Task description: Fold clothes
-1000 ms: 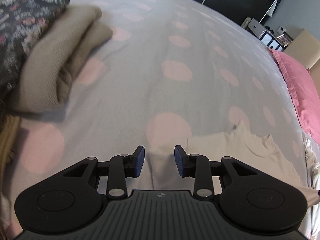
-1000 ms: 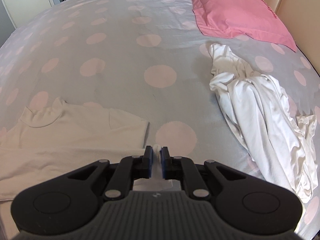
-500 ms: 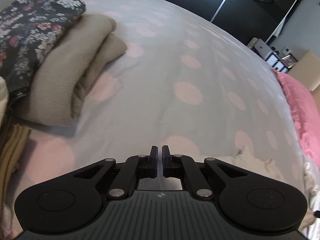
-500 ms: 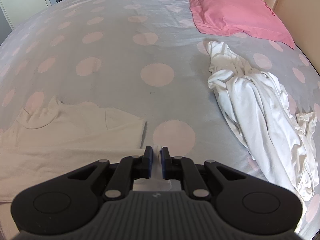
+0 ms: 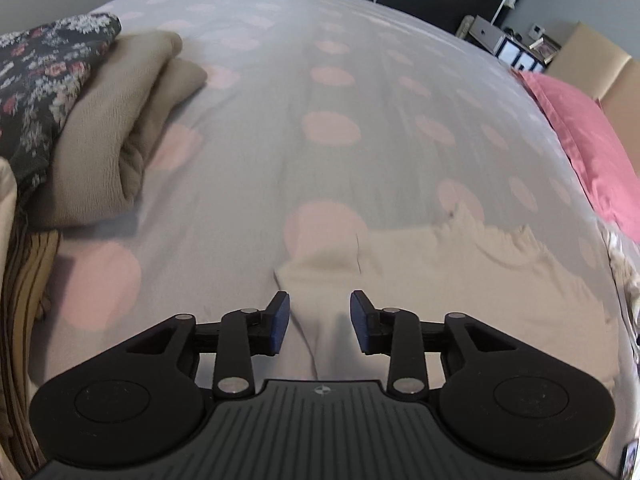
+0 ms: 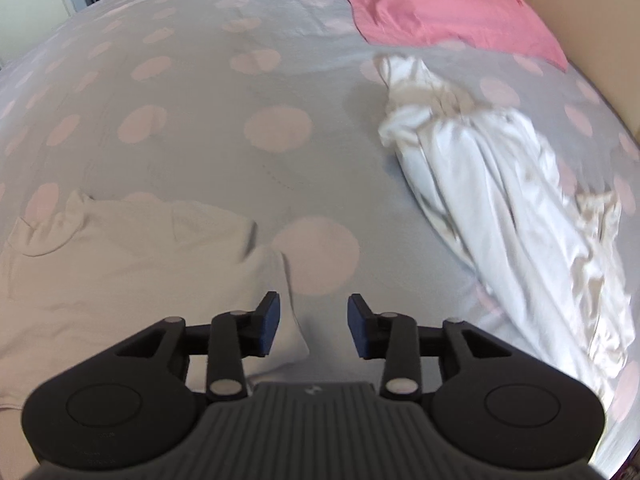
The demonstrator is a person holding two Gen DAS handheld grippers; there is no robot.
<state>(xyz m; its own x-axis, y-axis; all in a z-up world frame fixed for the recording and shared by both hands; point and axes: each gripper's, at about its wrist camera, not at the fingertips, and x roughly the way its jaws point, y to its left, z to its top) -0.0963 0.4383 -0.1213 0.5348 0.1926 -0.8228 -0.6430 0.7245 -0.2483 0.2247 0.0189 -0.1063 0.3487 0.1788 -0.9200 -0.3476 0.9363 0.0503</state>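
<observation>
A cream short-sleeved top lies flat on the grey bedspread with pink dots. My left gripper is open and empty, just above the top's left sleeve. In the right wrist view the same top lies at the lower left. My right gripper is open and empty, over the top's right sleeve edge. A crumpled white garment lies to the right of it.
Folded clothes are stacked at the left: a beige knit, a dark floral piece and a striped piece. A pink pillow lies at the bed's head, also in the left wrist view. Dark wardrobes stand beyond the bed.
Both grippers have opened. The right one let go of the sleeve edge it pinched, and the left one, shut half a second ago, now stands open over the other sleeve.
</observation>
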